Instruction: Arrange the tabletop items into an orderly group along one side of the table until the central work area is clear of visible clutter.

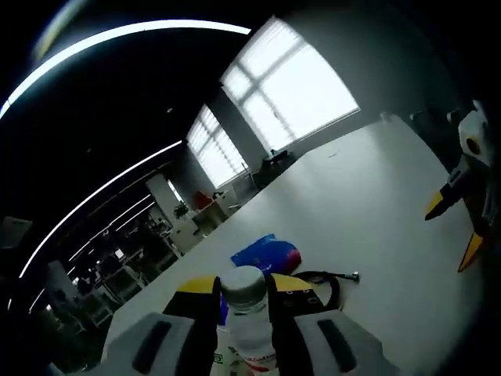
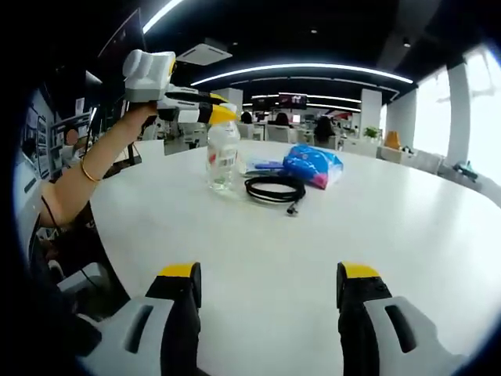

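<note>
Left gripper (image 1: 244,301) jaws clamped on clear bottle (image 1: 249,317) at its neck, standing on white table (image 1: 376,204). Just beyond: coiled black cable (image 1: 329,279), blue packet (image 1: 266,252). Right gripper (image 2: 266,301) jaws wide, nothing between them, bottle well ahead.

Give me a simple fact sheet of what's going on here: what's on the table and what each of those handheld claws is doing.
surface: white table
left gripper: shut on the bottle, jaws at its cap
bottle: clear plastic, white cap, upright on the table
cable: black, coiled, just beside the bottle
blue packet: lying behind the cable
right gripper: open, holding nothing, low over the near part of the table
held by: a person, forearm with a bracelet
room: large office with windows and ceiling strip lights
</note>
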The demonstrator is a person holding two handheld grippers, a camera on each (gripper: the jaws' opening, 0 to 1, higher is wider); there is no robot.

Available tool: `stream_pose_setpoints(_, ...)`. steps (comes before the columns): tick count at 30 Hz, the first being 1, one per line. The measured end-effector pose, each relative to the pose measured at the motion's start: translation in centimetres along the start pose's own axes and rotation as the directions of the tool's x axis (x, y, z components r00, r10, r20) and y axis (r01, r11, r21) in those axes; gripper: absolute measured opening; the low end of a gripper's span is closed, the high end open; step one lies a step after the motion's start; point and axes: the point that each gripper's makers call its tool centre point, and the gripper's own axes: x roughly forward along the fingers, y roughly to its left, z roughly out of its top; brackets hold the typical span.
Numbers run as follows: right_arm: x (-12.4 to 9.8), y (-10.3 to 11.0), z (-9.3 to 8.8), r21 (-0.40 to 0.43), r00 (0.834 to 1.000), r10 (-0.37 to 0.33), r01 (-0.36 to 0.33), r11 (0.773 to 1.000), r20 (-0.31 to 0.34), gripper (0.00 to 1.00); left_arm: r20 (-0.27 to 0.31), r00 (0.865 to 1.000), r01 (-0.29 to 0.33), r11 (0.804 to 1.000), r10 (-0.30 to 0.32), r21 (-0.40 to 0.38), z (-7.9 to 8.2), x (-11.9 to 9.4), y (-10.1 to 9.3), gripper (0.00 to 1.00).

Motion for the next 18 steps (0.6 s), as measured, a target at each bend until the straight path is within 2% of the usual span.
stream_pose_setpoints(4, 0.0, 0.0, 0.0, 0.000, 1.000, 0.002, -0.002, 1.000, -0.001, 0.67, -0.004, 1.000, -0.012, 1.000, 0.012, -0.008, -0.3, 0.2, 0.3, 0.22)
stream_pose_setpoints(9, 0.0, -0.1, -0.2, 0.000, 1.000, -0.002, 0.002, 1.000, -0.010, 0.67, -0.036, 0.996, -0.084, 0.992, 0.081, -0.092, -1.4, 0.2, 2.2, 0.22)
stream_pose_setpoints(13, 0.1, -0.2, -0.1, 0.010, 1.000, -0.001, 0.001, 1.000, 0.000, 0.67, -0.041, 0.995, -0.090, 0.989, 0.085, -0.116, -1.9, -0.2, 2.8, 0.23)
stream_pose_setpoints(18, 0.3, -0.1, -0.1, 0.006, 1.000, 0.001, -0.001, 1.000, -0.003, 0.67, -0.062, 0.990, -0.132, 0.977, 0.123, -0.169, -2.9, -0.5, 3.9, 0.23)
